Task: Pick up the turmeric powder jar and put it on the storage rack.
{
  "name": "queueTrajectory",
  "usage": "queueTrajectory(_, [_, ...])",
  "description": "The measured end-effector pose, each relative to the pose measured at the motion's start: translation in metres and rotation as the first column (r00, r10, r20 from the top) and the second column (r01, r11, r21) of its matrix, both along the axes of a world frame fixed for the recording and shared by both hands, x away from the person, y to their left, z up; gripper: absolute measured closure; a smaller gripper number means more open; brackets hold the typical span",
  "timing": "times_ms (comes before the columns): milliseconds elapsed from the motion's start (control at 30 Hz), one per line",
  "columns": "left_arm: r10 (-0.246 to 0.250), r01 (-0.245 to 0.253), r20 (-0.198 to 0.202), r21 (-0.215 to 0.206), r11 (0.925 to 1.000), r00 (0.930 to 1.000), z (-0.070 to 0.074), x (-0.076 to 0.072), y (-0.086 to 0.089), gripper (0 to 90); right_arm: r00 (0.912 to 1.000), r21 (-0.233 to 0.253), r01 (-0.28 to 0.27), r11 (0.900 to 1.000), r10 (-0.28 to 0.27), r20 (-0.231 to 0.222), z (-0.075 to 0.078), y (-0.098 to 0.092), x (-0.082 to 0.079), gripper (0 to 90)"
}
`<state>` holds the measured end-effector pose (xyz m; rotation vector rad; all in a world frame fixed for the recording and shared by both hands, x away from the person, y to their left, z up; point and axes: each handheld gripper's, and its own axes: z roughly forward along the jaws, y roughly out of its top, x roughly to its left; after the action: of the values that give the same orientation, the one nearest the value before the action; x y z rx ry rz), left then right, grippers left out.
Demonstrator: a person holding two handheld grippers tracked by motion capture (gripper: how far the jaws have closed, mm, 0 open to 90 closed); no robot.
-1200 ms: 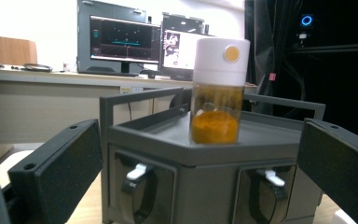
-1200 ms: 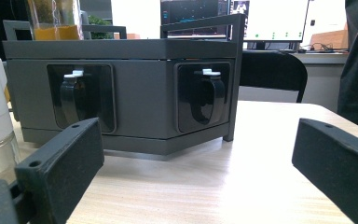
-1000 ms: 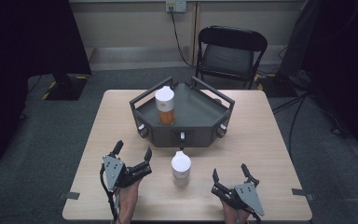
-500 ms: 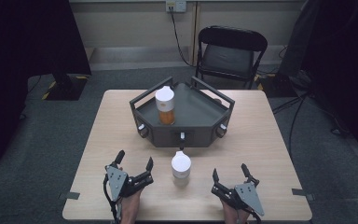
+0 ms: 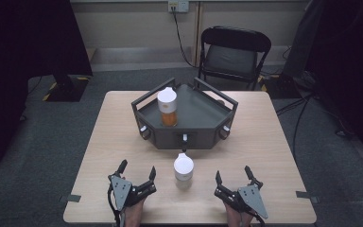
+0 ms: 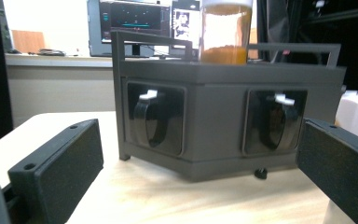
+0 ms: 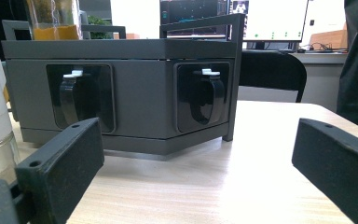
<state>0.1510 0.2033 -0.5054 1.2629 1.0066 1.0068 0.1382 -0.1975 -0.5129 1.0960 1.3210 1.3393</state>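
Observation:
A dark grey, angular box-tray (image 5: 196, 135) with rail handles stands at the middle of the table. On its top stands a white-lidded jar of orange stuff (image 5: 167, 108), seen too in the left gripper view (image 6: 225, 35). A second white-lidded jar (image 5: 183, 168) stands on the table in front of the tray, between my grippers. My left gripper (image 5: 137, 168) rests open near the front edge, left of this jar. My right gripper (image 5: 232, 173) rests open to the jar's right. Neither holds anything. Three latches with white tabs (image 7: 208, 95) sit in the tray's front faces.
A black folding chair (image 5: 234, 54) stands beyond the far edge of the wooden table (image 5: 274, 142). A wall socket with a cable (image 5: 178, 6) is behind it. Monitors (image 6: 135, 18) show in the background of the left gripper view.
My left gripper has drawn back toward the table's front edge and stays open. The right gripper, the jars and the tray have not moved.

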Motion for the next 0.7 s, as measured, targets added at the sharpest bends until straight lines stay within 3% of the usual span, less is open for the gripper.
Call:
queueTrajectory(133, [0.0,0.0,0.0,-0.01,0.9999,1.0,-0.005,-0.003,0.0,0.1,1.0,0.0,0.0,1.0,0.0,0.0,0.0,0.0,0.0,0.9])
queueTrajectory(267, [0.004,-0.004,0.015,0.012,0.9999,0.9999,-0.01,-0.005,-0.003,0.1,1.0,0.0,0.0,1.0,0.0,0.0,0.0,0.0,0.0,0.9])
queueTrajectory(700, [0.002,-0.002,-0.005,0.02,0.9998,1.0,-0.012,-0.003,-0.003,0.1,1.0,0.0,0.0,1.0,0.0,0.0,0.0,0.0,0.0,0.9])
